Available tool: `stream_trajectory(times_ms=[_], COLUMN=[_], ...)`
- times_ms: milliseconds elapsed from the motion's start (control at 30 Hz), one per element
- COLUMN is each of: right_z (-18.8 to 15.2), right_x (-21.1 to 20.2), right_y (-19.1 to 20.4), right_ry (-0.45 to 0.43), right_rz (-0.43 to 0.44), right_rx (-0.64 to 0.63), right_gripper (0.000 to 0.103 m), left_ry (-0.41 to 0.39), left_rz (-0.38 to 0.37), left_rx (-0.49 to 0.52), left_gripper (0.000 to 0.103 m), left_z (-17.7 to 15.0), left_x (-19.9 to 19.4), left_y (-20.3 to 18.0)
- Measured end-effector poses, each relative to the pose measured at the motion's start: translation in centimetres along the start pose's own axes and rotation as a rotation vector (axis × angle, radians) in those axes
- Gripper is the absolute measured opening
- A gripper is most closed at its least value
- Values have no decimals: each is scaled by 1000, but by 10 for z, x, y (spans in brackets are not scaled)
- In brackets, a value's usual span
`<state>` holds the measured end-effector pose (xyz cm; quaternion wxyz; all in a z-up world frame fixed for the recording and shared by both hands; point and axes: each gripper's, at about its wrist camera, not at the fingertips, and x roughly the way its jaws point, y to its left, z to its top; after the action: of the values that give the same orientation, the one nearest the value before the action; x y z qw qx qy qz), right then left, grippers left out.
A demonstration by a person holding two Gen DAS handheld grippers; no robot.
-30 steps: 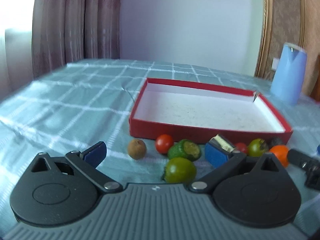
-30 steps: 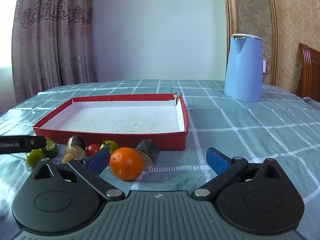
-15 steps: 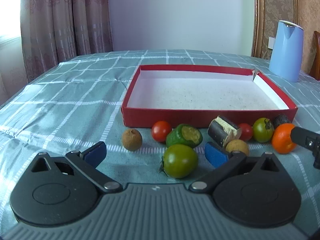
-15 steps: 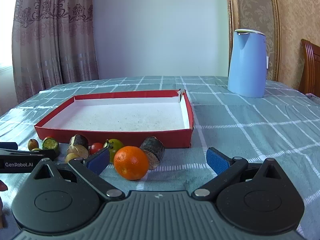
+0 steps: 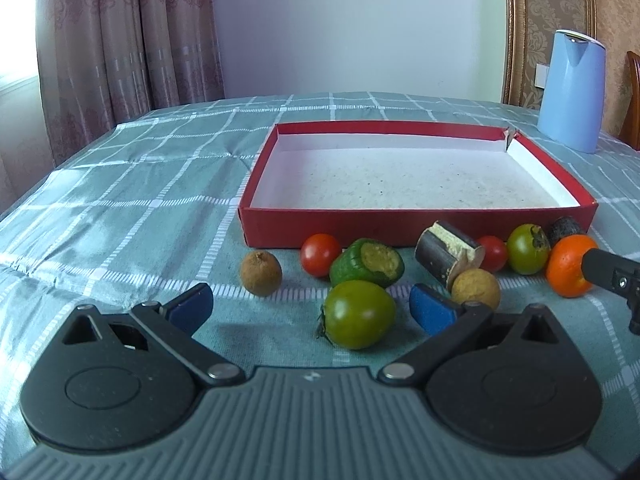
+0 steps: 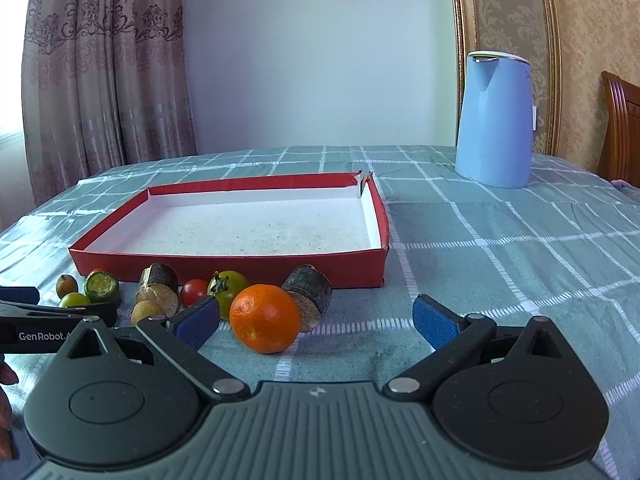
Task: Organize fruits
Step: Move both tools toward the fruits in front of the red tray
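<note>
A shallow red box [image 5: 416, 227] with a white empty floor lies on the table; it also shows in the right wrist view [image 6: 240, 268]. Several fruits lie in a row before its front wall. My left gripper [image 5: 310, 309] is open, and a green tomato [image 5: 358, 314] lies between its fingers. A brown longan [image 5: 261, 273], a red tomato [image 5: 320, 255] and a cut green fruit [image 5: 367, 263] lie just beyond. My right gripper [image 6: 316, 318] is open, with an orange [image 6: 265, 318] between its fingers, nearer the left one.
A blue kettle [image 6: 495, 118] stands at the back right. The table has a teal checked cloth [image 5: 120, 208]. Curtains hang at the back left, and a wooden chair [image 6: 620, 128] stands at the right edge. A dark cut piece [image 6: 312, 294] lies beside the orange.
The left view has levelled and drawn back, so the green tomato now sits between its fingers. The right gripper has moved closer to the orange.
</note>
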<state>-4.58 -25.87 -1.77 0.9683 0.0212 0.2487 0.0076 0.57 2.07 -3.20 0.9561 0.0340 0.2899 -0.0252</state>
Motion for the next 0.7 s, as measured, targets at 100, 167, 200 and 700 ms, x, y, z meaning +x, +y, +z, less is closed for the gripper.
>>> stream_trajectory(times_ms=[100, 167, 200, 700], right_z=[0, -1, -1, -4], right_x=[0, 0, 1, -1], right_y=[0, 1, 1, 0], right_ry=[-2, -2, -2, -4], right_rz=[-2, -4, -4, -1], right_rx=[-1, -5, -3, -1], right_gripper=[103, 103, 103, 103], left_ry=[3, 9, 13, 31], left_rz=[0, -2, -5, -2], left_rx=[6, 8, 9, 11], left_gripper=[103, 103, 103, 103], left_z=[0, 0, 0, 0], left_x=[0, 1, 2, 5], left_y=[0, 0, -1, -2])
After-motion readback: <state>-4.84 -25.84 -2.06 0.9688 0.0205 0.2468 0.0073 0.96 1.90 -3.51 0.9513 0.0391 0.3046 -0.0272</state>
